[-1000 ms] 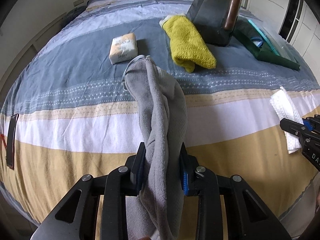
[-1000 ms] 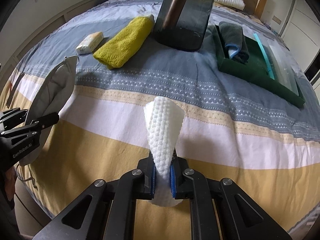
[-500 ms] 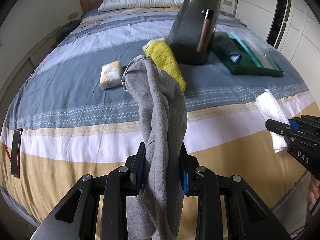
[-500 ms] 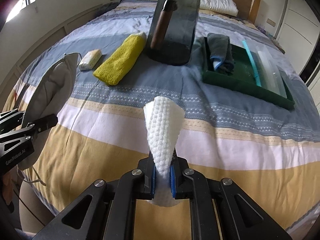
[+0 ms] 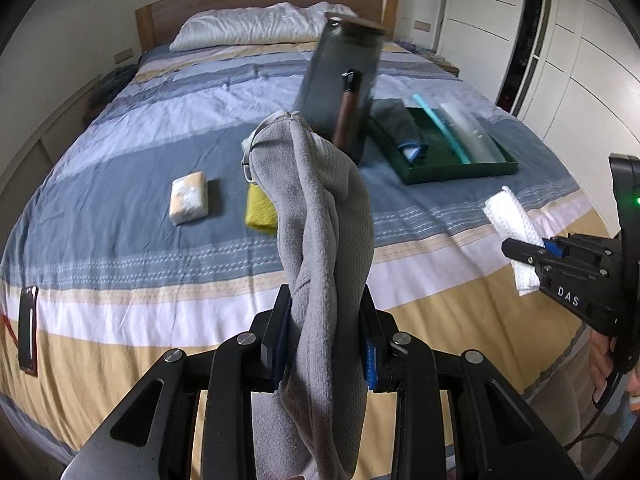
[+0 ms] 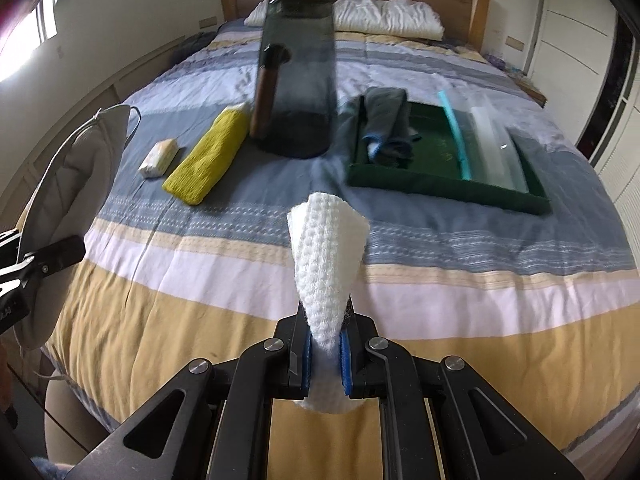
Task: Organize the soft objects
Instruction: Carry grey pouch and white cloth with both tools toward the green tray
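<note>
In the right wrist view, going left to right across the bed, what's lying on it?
Small wrapped packet → yellow towel → tall dark container → folded grey cloth in the green tray → clear sleeve with teal edge.

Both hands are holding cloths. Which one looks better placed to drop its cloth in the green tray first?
Probably the right. The green tray lies right of centre on the bed, on the side of the right gripper with its white cloth. The left gripper with its grey cloth is farther over.

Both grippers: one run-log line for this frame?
left gripper: shut on grey cloth | right gripper: shut on white waffle cloth | both held above bed | green tray: one folded cloth inside
</note>
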`<state>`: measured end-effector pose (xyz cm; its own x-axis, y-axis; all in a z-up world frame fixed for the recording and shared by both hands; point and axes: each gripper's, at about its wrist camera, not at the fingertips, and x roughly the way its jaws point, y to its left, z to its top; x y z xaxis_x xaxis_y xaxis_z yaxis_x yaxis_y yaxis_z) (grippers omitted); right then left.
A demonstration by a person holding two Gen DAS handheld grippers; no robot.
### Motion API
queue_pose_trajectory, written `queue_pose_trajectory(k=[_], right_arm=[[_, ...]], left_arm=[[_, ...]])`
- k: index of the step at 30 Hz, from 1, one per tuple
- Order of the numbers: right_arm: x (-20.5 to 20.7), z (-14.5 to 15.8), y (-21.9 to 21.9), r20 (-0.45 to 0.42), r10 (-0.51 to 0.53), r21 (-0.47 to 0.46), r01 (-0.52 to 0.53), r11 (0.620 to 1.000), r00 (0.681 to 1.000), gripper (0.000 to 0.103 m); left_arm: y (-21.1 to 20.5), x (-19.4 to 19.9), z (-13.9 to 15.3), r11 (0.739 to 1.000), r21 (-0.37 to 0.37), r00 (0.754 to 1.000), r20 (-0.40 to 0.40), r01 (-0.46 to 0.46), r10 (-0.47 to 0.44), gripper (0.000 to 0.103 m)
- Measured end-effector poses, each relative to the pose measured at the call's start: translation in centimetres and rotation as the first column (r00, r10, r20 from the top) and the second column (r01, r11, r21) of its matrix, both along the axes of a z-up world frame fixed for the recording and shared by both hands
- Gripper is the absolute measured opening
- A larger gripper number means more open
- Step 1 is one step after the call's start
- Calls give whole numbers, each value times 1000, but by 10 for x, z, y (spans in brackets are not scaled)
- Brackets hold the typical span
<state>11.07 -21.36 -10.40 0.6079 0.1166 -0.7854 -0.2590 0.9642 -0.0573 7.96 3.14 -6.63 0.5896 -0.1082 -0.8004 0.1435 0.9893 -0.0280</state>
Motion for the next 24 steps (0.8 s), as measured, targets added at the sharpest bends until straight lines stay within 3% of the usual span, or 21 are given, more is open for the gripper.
queue_pose_trajectory(k=[13,24], right_arm=[[3,44,-69,86,-94,-6,95,995,992,10],[49,73,-118,151,-142,-2,144,990,978,10]], left_arm=[[-72,22,16,993,-15,993,24,119,-118,25],[-141,82,31,985,-65,986,57,160,-157,25]])
